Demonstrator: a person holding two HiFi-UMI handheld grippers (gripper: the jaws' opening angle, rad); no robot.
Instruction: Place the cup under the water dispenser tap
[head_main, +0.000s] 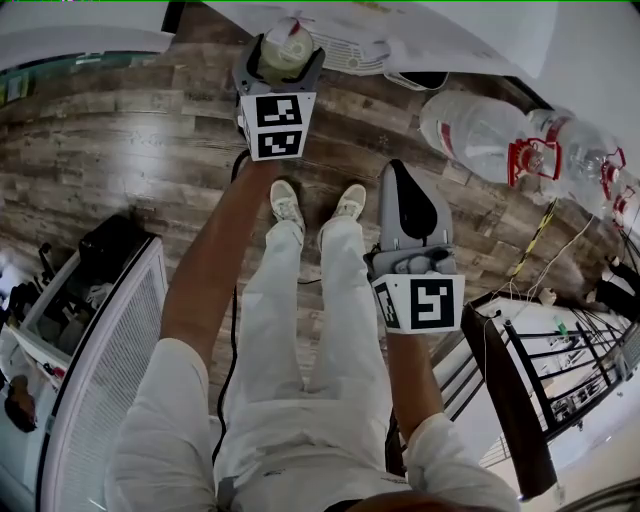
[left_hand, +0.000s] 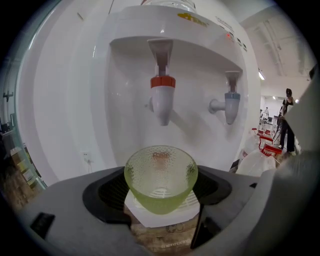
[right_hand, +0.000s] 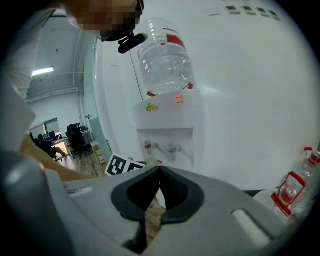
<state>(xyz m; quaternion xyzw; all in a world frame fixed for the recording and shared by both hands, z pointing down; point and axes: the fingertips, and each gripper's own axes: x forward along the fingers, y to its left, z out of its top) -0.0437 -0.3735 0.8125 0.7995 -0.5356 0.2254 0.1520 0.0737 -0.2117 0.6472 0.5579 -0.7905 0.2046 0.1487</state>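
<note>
A pale green dimpled glass cup (left_hand: 160, 177) sits upright between the jaws of my left gripper (left_hand: 160, 186), whose dark pads press on its sides. It hangs just above the white drip tray (left_hand: 150, 214) and below the red tap (left_hand: 162, 97) of the white water dispenser (left_hand: 125, 60). A blue tap (left_hand: 231, 104) is to the right. In the head view the cup (head_main: 286, 48) and left gripper (head_main: 285, 55) are at the top, against the dispenser. My right gripper (head_main: 394, 170) is held back, nearer the person, its jaws shut on nothing; its view shows the whole dispenser (right_hand: 167, 132) ahead.
Empty clear water bottles (head_main: 495, 135) with red handles lie on the wood floor to the right of the dispenser. A white cabinet (head_main: 100, 350) stands at the left, a dark metal rack (head_main: 555, 365) at the right. The person's legs and shoes (head_main: 318, 205) are between the grippers.
</note>
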